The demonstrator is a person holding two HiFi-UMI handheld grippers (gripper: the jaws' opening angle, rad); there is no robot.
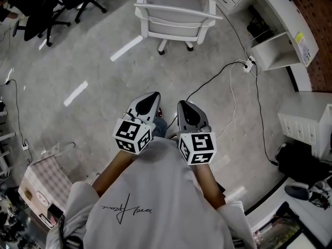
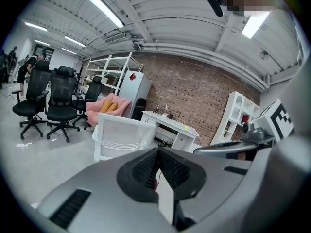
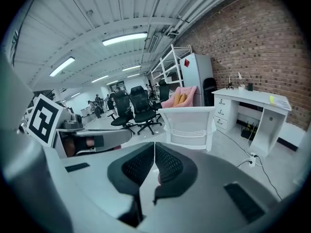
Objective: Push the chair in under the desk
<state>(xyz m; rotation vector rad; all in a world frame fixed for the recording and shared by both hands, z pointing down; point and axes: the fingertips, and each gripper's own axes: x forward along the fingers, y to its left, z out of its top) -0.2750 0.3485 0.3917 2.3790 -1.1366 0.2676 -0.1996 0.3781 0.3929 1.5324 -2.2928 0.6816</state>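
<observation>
grey shirt (image 1: pixel 155 201) and bare forearms fill the foreground as a person stands on the concrete floor (image 1: pixel 78 61), the left gripper (image 1: pixel 151 98) and right gripper (image 1: pixel 185 108) held side by side at the waist. both grippers are clenched, pads pressed together with nothing between them, and neither touches anything; each gripper's own view shows the same. the white chair (image 1: pixel 176 14) stands well apart ahead, its back turned to the person, out on the open floor and clear of the white surface (image 1: pixel 280 9) along the brick wall at right. the push appears not to have begun: this looks like the approach. the next move likely calls for walking up, setting the closed grippers against the chair's backrest, and steering it toward the opening under the surface, where a cable (image 1: pixel 228 82) and power strip (image 1: pixel 250 64) lie near the wheels' likely path.
</observation>
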